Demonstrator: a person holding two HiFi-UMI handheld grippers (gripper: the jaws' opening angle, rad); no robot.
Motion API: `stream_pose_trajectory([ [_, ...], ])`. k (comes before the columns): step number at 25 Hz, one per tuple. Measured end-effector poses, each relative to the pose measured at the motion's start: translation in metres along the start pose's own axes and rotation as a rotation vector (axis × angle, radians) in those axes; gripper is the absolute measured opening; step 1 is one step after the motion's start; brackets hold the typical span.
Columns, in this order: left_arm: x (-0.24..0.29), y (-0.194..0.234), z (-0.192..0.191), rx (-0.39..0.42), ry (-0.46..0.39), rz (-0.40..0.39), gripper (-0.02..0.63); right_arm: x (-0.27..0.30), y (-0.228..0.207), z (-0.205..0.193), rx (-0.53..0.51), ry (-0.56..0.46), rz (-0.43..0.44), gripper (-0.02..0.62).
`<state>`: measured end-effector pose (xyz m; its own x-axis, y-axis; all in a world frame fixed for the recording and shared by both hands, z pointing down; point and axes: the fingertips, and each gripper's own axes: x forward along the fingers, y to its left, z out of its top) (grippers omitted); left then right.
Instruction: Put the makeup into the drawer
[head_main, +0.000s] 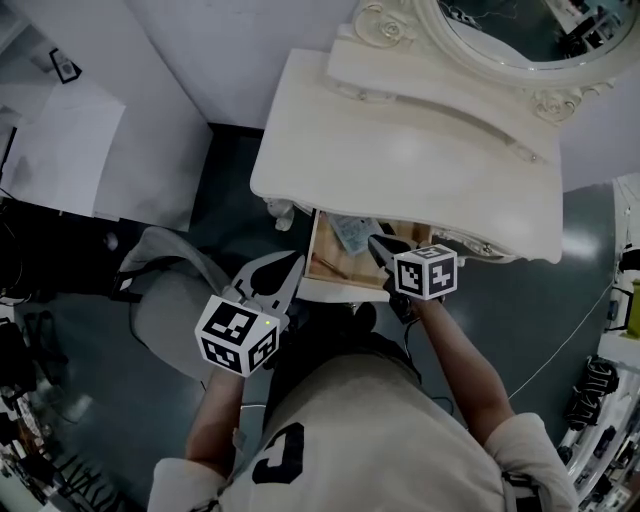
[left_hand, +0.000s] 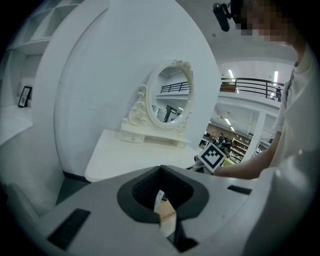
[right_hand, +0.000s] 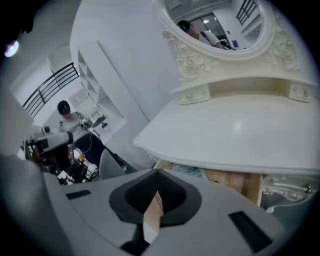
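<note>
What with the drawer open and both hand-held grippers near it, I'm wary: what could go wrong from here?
The right hand-held gripper, shut and empty, hangs over the open drawer, close to the tabletop edge; it may knock that edge. The packet in the drawer lies partly under the tabletop and might snag when the drawer closes.

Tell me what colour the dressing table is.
Cream white; the dressing table shows best in the head view.
</note>
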<state>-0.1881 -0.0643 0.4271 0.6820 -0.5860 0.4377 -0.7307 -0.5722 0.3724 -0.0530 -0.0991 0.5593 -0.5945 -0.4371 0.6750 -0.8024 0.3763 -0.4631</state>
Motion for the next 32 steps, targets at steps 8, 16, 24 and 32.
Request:
stream_pose_trajectory([
  [8,0.015,-0.021,0.0,0.022,-0.003,-0.122,0.055,-0.053,0.01,0.028,0.134,-0.183,0.012,0.028],
  [16,0.051,-0.055,-0.005,0.08,0.05,-0.24,0.055,-0.089,0.025,-0.004,-0.045,-0.107,-0.016,0.026],
  [24,0.048,-0.09,0.004,0.157,0.031,-0.251,0.055,-0.118,0.07,-0.001,-0.154,-0.184,0.129,0.026],
  [32,0.031,-0.132,-0.001,0.17,0.006,-0.207,0.055,-0.165,0.107,0.0,-0.252,-0.272,0.257,0.026],
])
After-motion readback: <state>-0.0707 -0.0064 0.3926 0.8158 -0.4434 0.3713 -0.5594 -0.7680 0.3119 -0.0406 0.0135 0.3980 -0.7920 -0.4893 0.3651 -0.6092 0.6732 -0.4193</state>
